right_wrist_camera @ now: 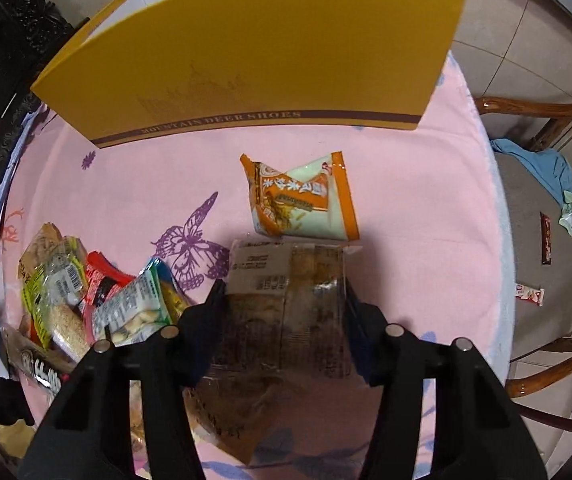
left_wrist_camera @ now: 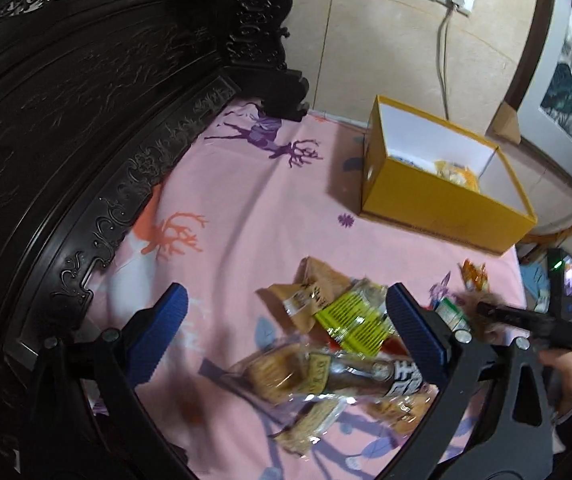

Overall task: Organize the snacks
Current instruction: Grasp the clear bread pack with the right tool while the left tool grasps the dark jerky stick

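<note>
At the bottom centre of the right wrist view our right gripper (right_wrist_camera: 283, 300) has its pads against both sides of a clear-wrapped biscuit packet (right_wrist_camera: 286, 300) — a grip. Our left gripper (left_wrist_camera: 286, 340) gapes wide, empty, over the snack pile (left_wrist_camera: 326, 340) at lower centre. The yellow shoebox (left_wrist_camera: 438, 196) sits upper right on the pink cloth (left_wrist_camera: 245, 200) — some snacks inside.

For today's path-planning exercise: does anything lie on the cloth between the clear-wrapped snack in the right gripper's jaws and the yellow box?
Yes: an orange and pale green packet lies flat between the clear-wrapped snack and the yellow box.
</note>
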A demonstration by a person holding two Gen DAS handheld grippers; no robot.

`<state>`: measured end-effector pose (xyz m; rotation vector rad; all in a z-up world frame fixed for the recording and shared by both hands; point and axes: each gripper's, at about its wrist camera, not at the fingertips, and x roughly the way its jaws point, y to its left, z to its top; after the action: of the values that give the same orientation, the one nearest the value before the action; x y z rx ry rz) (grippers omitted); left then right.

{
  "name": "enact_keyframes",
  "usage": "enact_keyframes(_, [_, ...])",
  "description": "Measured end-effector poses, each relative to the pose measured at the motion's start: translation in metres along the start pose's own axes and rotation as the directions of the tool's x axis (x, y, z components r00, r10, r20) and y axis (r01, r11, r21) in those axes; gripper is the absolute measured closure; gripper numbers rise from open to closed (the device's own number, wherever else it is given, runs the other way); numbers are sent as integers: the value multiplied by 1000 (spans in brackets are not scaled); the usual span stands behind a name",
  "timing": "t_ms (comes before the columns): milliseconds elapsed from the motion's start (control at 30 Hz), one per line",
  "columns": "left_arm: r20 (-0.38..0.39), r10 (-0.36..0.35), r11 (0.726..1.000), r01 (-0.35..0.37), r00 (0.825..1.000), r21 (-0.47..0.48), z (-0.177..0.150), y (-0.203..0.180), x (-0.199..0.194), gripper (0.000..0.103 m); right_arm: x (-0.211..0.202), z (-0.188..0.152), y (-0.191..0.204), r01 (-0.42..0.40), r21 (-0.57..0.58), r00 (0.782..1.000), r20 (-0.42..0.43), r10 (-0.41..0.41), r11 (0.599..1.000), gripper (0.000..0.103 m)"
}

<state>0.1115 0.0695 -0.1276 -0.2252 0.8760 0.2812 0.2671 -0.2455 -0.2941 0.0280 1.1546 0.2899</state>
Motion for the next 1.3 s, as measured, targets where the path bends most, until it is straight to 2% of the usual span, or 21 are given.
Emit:
enact_keyframes(67, [-20,3,999,-2,1000,47,-5,-5,4,2,-16,-4,-4,-31,20,999,29,30,999,48])
enact_keyframes(133, [-40,-26,990,31,999,136,-14,-19,9,2,-31,-9,-8,-74,47,996,50,72,996,48])
enact_keyframes(200, [-54,-58,965,70,997,255,-24,-39,15,2,-43,-15,-11,-117,65,992,58,114,991,48])
enact_keyframes(267, [-74,-85,918,107,994,382,-34,-57,22,2,-53,-21,-12,-151,76,987,58,147,986,48])
enact_keyframes(300, [-77,-108,876,132,991,463,-40,-69,25,2,-56,-24,-12,-167,79,985,54,163,983,48])
enact_keyframes(367, [-80,-139,810,160,987,565,-47,-82,30,2,-60,-30,-11,-185,80,982,48,181,979,48])
enact_keyframes(400, [-101,-165,755,191,981,627,-52,-89,36,2,-61,-32,-10,-190,78,981,46,187,979,48])
enact_keyframes(467, [-128,-174,687,213,976,694,-56,-96,45,2,-62,-35,-10,-202,83,979,46,199,976,48])
enact_keyframes(500, [-141,-172,639,219,975,737,-60,-101,51,2,-65,-37,-10,-207,89,978,46,204,974,48])
enact_keyframes(667, [-212,-166,425,263,963,866,-82,-111,62,2,-72,-46,-14,-214,122,976,55,209,969,48])
enact_keyframes(767, [-219,-111,264,241,969,934,-102,-117,70,2,-71,-50,-21,-218,152,976,53,213,964,48])
enact_keyframes(867, [-221,-72,173,231,973,958,-115,-117,79,4,-72,-54,-22,-214,166,977,55,208,963,48])
enact_keyframes(900, [-230,-66,165,238,971,957,-117,-117,81,7,-73,-54,-22,-216,166,976,56,209,962,48])
enact_keyframes(967, [-289,-54,175,294,956,940,-115,-116,84,37,-75,-55,-23,-215,166,976,63,207,963,48])
enact_keyframes(1000, [-305,-53,194,309,951,931,-113,-115,85,44,-75,-56,-24,-214,168,976,65,206,962,48])
enact_keyframes(1067, [-326,-70,216,334,943,918,-109,-112,83,52,-76,-56,-25,-212,173,977,66,203,962,48])
enact_keyframes(1200, [-357,-108,268,373,928,888,-105,-107,74,61,-75,-56,-26,-215,183,976,62,207,959,48])
enact_keyframes(1233, [-360,-120,288,379,925,879,-103,-106,71,62,-75,-55,-25,-215,180,976,63,207,960,48])
enact_keyframes(1300, [-363,-153,346,394,919,851,-98,-103,64,64,-76,-55,-23,-215,170,976,66,207,962,48])
